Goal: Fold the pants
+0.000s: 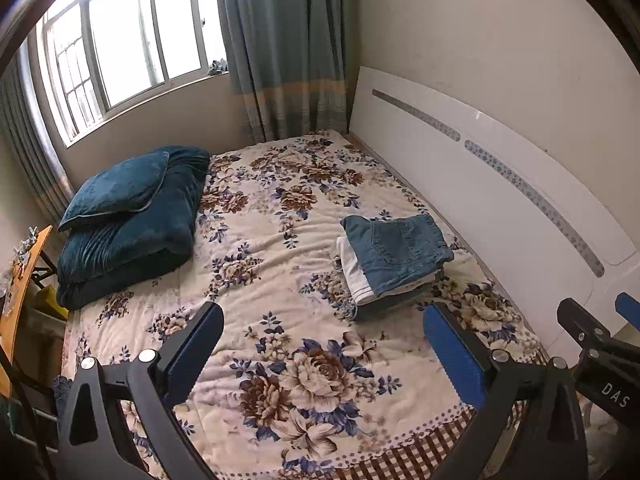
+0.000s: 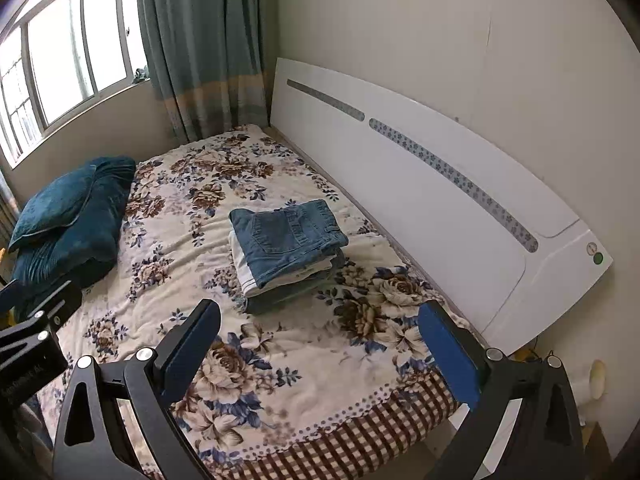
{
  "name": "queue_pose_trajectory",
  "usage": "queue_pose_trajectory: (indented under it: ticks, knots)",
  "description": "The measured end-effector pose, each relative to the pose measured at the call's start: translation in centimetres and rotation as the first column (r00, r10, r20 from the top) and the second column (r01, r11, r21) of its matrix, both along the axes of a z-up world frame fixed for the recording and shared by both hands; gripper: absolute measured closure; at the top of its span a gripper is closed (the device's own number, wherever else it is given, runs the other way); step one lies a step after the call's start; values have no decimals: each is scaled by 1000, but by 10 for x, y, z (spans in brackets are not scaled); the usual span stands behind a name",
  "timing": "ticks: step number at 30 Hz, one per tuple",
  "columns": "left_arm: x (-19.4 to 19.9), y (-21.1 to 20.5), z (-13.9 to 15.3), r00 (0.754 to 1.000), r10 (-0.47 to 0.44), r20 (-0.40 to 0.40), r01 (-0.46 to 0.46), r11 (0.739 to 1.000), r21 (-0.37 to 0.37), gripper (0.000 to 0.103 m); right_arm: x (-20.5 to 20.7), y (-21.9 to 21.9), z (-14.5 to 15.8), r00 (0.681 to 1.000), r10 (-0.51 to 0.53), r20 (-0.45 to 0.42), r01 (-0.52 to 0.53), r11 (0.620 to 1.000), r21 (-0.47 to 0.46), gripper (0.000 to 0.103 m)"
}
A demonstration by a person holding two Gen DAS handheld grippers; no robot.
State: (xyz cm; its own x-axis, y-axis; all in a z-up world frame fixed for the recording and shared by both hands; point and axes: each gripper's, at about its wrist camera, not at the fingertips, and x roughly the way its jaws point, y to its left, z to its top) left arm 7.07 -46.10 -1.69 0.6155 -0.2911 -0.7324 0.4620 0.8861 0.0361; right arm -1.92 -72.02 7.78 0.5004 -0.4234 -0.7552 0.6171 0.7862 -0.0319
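A stack of folded clothes lies on the floral bedspread (image 1: 280,248), near the white headboard. On top are folded blue denim pants (image 1: 396,250) (image 2: 288,236), with white and grey garments under them. My left gripper (image 1: 324,328) hangs open over the bed's near part, nothing between its blue pads. My right gripper (image 2: 320,324) is open too, empty, with the stack just beyond its fingertips. In the left wrist view the right gripper (image 1: 592,316) shows at the right edge. The left gripper's body shows at the left edge of the right wrist view.
A dark teal folded blanket with a matching pillow (image 1: 120,188) sits at the bed's far left. The white headboard (image 1: 500,184) runs along the right side. A window and grey-green curtains (image 1: 280,40) stand behind. A wooden shelf (image 1: 20,280) stands left of the bed.
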Motion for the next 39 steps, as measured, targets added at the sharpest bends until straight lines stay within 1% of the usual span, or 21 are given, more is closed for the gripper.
queue_pose_trajectory:
  ticks: [11, 20, 25, 27, 29, 35, 39]
  knots:
    - [1, 0, 1, 1000, 1, -1, -1, 1000, 2, 1, 5, -1, -14, 1000, 11, -12, -12, 1000, -13, 2]
    - [15, 2, -4, 1000, 10, -3, -10, 1000, 7, 1, 4, 1, -17, 1000, 14, -11, -14, 1000, -10, 2]
    - [14, 3, -10, 1000, 14, -3, -13, 1000, 11, 1, 3, 1, -17, 1000, 15, -12, -15, 1000, -9, 2]
    - [13, 3, -10, 1000, 13, -5, -13, 1000, 9, 1, 2, 3, -20, 1000, 15, -11, -15, 1000, -13, 2]
    - [13, 2, -10, 1000, 13, -2, -13, 1000, 10, 1, 3, 2, -20, 1000, 18, -9, -18, 1000, 3, 2]
    - [8, 2, -11, 1000, 11, -2, -11, 1000, 8, 1, 13, 2, -23, 1000, 29, -7, -29, 1000, 6, 2]
    - [7, 3, -11, 1000, 7, -3, -7, 1000, 7, 1, 11, 2, -27, 999, 31, -10, -31, 999, 8, 2]
